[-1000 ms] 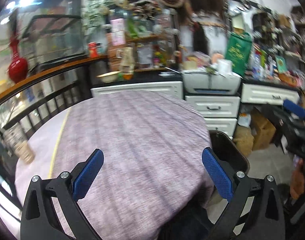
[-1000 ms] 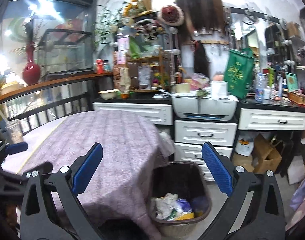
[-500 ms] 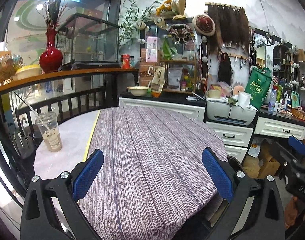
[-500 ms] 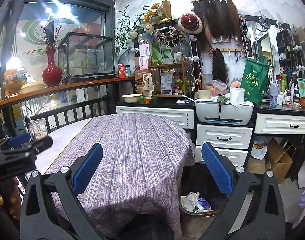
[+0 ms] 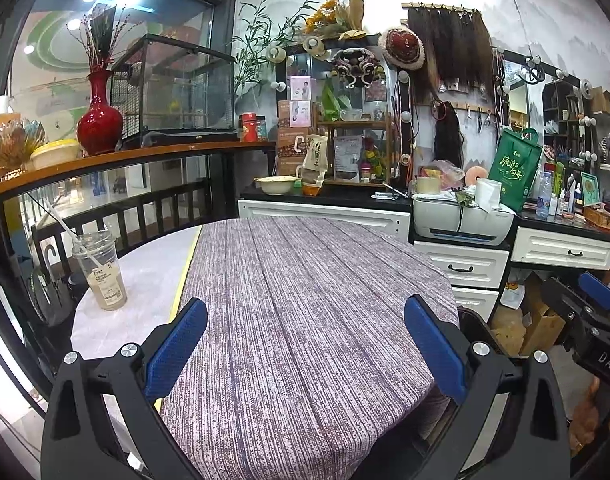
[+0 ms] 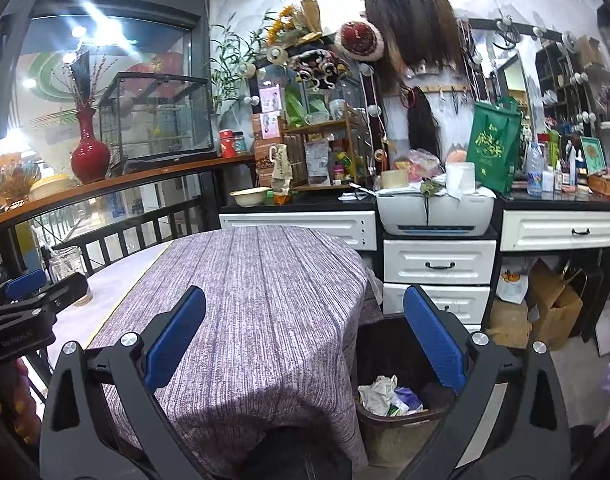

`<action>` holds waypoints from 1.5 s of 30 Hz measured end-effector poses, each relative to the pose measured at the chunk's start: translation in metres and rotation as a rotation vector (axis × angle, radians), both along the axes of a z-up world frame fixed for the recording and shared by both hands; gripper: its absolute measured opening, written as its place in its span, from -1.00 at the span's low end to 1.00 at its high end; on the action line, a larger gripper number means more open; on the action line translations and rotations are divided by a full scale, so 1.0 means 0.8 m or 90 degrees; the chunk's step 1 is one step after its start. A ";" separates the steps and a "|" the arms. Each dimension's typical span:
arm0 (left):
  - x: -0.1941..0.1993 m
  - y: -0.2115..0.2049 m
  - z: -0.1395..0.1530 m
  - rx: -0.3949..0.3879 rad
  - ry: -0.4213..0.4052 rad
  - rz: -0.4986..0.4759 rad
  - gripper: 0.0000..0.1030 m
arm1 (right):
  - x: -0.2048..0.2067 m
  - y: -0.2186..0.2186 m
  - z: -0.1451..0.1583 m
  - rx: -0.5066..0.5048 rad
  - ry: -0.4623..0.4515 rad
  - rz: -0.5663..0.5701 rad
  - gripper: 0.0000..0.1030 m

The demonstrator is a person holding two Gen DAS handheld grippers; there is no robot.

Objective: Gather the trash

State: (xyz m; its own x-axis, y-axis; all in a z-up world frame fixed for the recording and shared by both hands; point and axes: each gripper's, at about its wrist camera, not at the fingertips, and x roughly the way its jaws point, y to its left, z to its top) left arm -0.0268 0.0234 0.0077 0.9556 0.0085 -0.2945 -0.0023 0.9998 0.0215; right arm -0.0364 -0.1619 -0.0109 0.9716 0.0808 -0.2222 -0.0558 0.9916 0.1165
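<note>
A clear plastic cup [image 5: 101, 276] with a straw and a little beige drink stands on the left, uncovered part of the round table [image 5: 305, 264]. My left gripper [image 5: 305, 344] hovers open and empty over the purple cloth, with the cup ahead to its left. In the right wrist view, my right gripper [image 6: 305, 340] is open and empty above the table's near right edge. Below its right finger a dark bin [image 6: 401, 416] holds crumpled paper [image 6: 379, 394] and wrappers. The cup [image 6: 69, 266] shows partly behind the left gripper [image 6: 49, 284].
White drawers [image 6: 439, 266] and a cluttered counter with a printer [image 6: 433, 210] stand behind the table. A black railing with a wooden ledge [image 5: 117, 160] curves along the left. Cardboard boxes [image 6: 553, 312] sit on the floor at the right. The right gripper [image 5: 577, 292] shows at the left view's right edge.
Both views have risen and pulled back from the table. The left view swung left, bringing the cup fully into sight. Both grippers stayed open and empty.
</note>
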 end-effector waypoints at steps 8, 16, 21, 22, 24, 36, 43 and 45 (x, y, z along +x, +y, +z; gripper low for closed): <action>0.003 0.003 -0.003 0.006 0.008 -0.004 0.90 | 0.002 -0.002 -0.002 -0.001 0.009 0.003 0.89; 0.004 0.008 -0.001 0.002 0.009 -0.002 0.90 | 0.001 0.002 -0.001 -0.008 0.006 0.006 0.89; 0.003 0.008 -0.001 0.004 0.010 -0.003 0.90 | 0.001 0.002 -0.002 -0.009 0.006 0.008 0.89; 0.003 0.007 -0.001 0.004 0.010 -0.003 0.90 | 0.001 0.002 -0.002 -0.009 0.007 0.009 0.89; 0.003 0.007 -0.001 0.004 0.010 -0.004 0.90 | 0.001 0.003 -0.003 -0.009 0.009 0.010 0.89; 0.003 0.008 -0.001 0.004 0.010 -0.003 0.90 | 0.003 0.007 -0.003 -0.009 0.011 0.012 0.89; 0.003 0.007 -0.001 0.003 0.011 -0.003 0.90 | 0.003 0.008 -0.004 -0.009 0.013 0.012 0.89; 0.003 0.008 -0.001 0.004 0.012 -0.003 0.90 | 0.003 0.007 -0.004 -0.007 0.013 0.012 0.89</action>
